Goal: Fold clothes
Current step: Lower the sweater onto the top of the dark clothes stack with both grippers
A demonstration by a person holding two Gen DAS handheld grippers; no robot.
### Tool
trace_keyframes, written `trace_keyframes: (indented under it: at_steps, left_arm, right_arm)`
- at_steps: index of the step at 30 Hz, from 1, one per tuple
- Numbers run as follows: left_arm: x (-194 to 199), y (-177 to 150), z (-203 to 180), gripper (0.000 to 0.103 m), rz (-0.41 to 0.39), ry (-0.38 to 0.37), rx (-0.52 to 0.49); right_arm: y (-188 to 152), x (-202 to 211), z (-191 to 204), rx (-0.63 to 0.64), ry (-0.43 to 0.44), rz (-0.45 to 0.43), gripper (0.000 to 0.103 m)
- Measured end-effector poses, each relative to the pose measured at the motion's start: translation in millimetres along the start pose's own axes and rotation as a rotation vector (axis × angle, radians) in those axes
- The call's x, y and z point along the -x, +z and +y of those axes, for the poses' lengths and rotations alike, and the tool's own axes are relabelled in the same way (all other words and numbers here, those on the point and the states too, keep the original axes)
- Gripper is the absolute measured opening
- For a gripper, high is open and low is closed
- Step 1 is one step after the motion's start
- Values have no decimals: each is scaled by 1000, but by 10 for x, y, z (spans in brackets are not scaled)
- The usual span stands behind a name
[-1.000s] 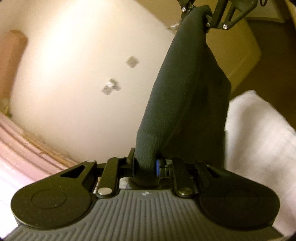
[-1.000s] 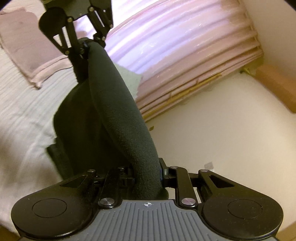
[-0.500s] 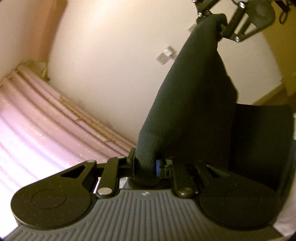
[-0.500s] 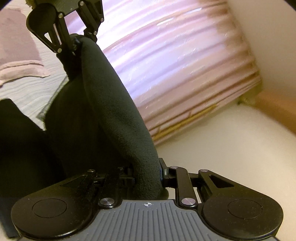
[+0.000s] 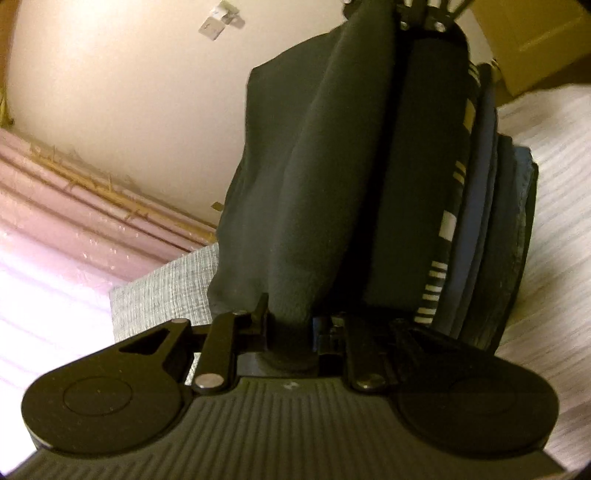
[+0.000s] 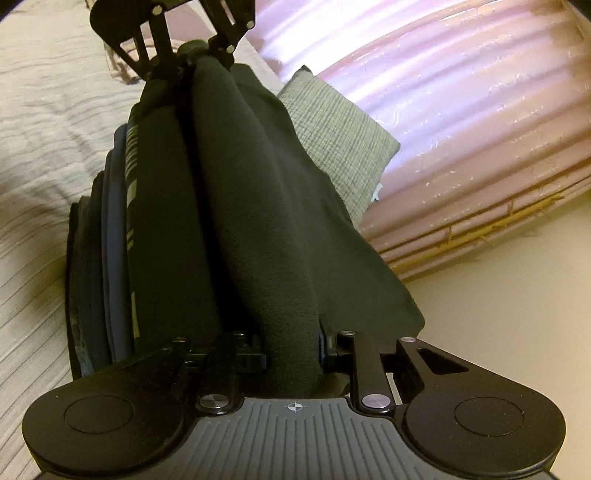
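Pinching one end of a dark fleece garment point(image 5: 314, 192), the left claw point(image 5: 291, 328) has its jaws pressed onto a rolled edge of the cloth, which fills the gap between them. The right claw point(image 6: 293, 354) grips the other end of the same garment point(image 6: 258, 206) in the same way, jaws closed on the thick roll. Each claw shows at the top of the other's view: the right claw point(image 5: 421, 18) at the far end of the cloth in the left wrist view, the left claw point(image 6: 192, 55) in the right wrist view. The garment stretches taut between the two claws and hangs in folds below the held edge.

The garment lies against the top of a stack of folded clothes point(image 5: 491, 221) on the bed point(image 5: 554, 177); whether it rests fully on the stack or is just above it cannot be told. The stack point(image 6: 107, 240) holds dark and blue layers and one piece with pale stripes point(image 5: 443, 229) along its edge. The bed cover point(image 6: 40, 122) is pale and ribbed. A grey woven cushion point(image 6: 336, 125) sits just beside the stack, toward the bed's edge near a pink curtain point(image 6: 461, 110). A cream wall point(image 5: 129, 92) rises behind the curtain.
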State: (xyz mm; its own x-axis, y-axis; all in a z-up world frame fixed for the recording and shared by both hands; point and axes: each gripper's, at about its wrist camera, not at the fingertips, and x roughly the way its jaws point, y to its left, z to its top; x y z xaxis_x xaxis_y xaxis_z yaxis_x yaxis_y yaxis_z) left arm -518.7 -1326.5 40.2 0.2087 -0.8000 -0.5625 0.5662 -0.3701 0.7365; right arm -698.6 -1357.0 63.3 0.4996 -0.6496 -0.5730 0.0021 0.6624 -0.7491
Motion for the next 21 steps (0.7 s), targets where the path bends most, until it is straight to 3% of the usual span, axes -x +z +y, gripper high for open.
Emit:
trace_keyframes:
  at_steps: [8,13,18,21]
  left_arm:
    - [-51,-76,-198,18,-22,23,-10]
    - [-78,-150,-307,17,-35,33,-14]
    - [-80,-181,-300,18,-41,30,-1]
    - [-9,-200,-226,24,-40,11,46]
  right_arm:
    - [-2,122,326,-50,-71,58,22]
    - [66,36,544,-74,-102,77,27]
    - [140,-90,517,-53,-109,84,27]
    - [163,-144,521,-48,-112,93,27]
